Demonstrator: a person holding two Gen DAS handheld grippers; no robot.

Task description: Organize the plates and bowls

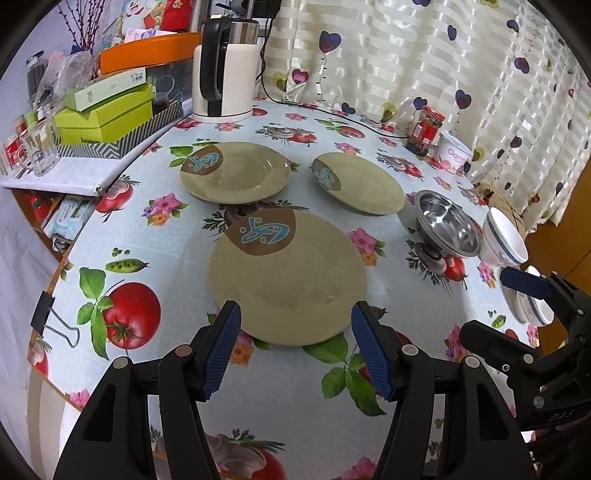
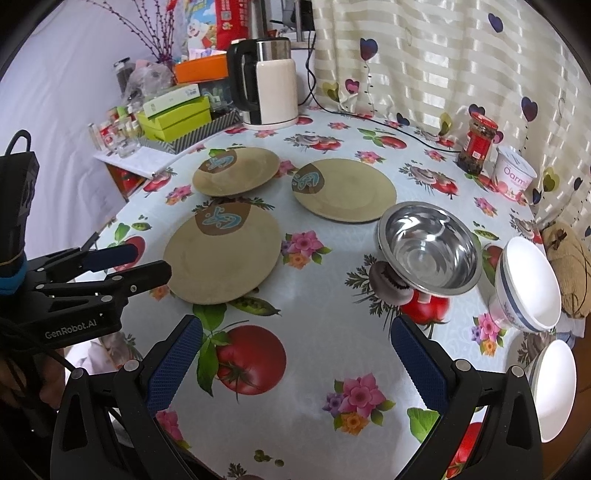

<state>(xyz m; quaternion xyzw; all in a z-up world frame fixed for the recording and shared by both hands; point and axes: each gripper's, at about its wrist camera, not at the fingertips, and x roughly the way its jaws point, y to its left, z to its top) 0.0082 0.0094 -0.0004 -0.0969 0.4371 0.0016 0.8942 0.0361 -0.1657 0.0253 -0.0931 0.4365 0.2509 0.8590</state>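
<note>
Flowered oilcloth covers the tabletop [image 1: 177, 258], where three tan plates lie apart: the nearest plate [image 1: 288, 280] at twelve o'clock just ahead of the left gripper [image 1: 295, 345], steel bowl [image 2: 430, 247] and white bowl [image 2: 530, 284] toward two o'clock. Both grippers hover empty, jaws spread, the right gripper [image 2: 295, 363] included. Nothing looks stacked yet; the next move probably calls for the left jaws to close on that plate's near rim.

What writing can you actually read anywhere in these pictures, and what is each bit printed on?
"GenRobot.AI": side of the left gripper.
"Oarm", rest cut off: white tub.
"OAS": body of the right gripper; it looks cut off or inverted.
Red jar: label too blurred to read.
Green boxes: print and barcode too small.
Red packet at the back: characters unreadable.
</note>
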